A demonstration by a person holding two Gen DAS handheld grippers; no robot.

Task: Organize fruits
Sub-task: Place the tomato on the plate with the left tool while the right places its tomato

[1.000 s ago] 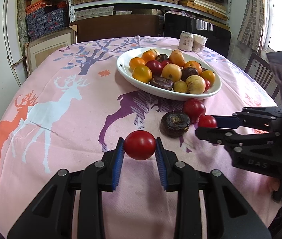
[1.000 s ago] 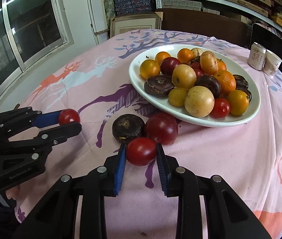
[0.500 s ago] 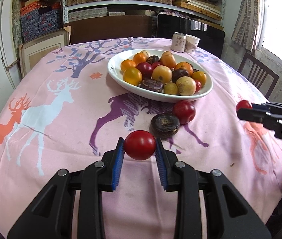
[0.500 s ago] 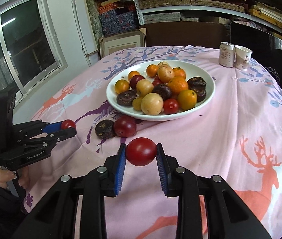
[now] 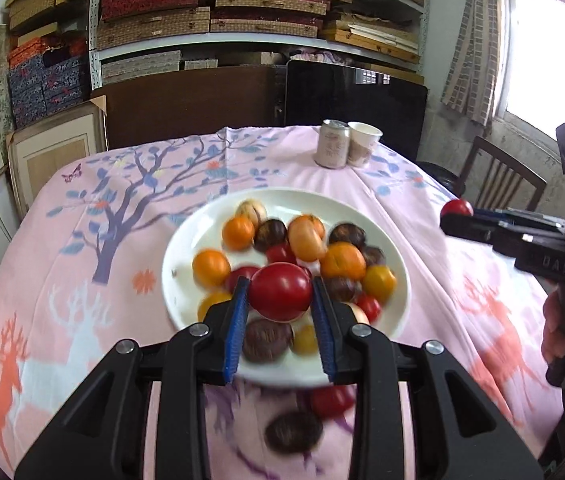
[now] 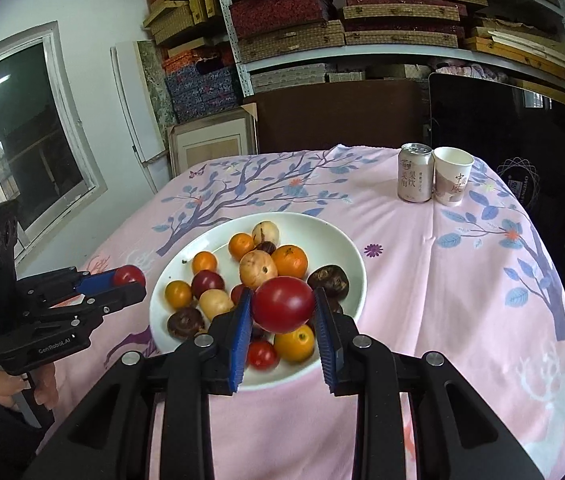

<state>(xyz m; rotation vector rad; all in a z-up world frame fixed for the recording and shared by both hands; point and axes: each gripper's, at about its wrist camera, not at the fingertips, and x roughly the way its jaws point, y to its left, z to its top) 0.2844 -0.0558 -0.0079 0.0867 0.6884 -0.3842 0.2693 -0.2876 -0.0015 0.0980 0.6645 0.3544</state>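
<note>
The left gripper is clamped on a red tomato, its blue-padded fingers pressing the fruit from both sides. It hangs above the near part of the white plate, which in this view is blurred. The right gripper is likewise closed around a second red tomato, held over the near right part of the same plate. From the right wrist camera the left gripper shows off the plate's left rim, tomato at its tip; from the left wrist camera the right gripper sits well off the plate's right rim.

The plate is heaped with fruit: oranges, yellow and red tomatoes, pale round fruit and dark wrinkled passion fruit. In front of the plate, on the pink deer-print tablecloth, lie a dark red fruit and a dark wrinkled fruit, both blurred. Beyond the plate stand a drink can and a paper cup, side by side and seemingly touching.
</note>
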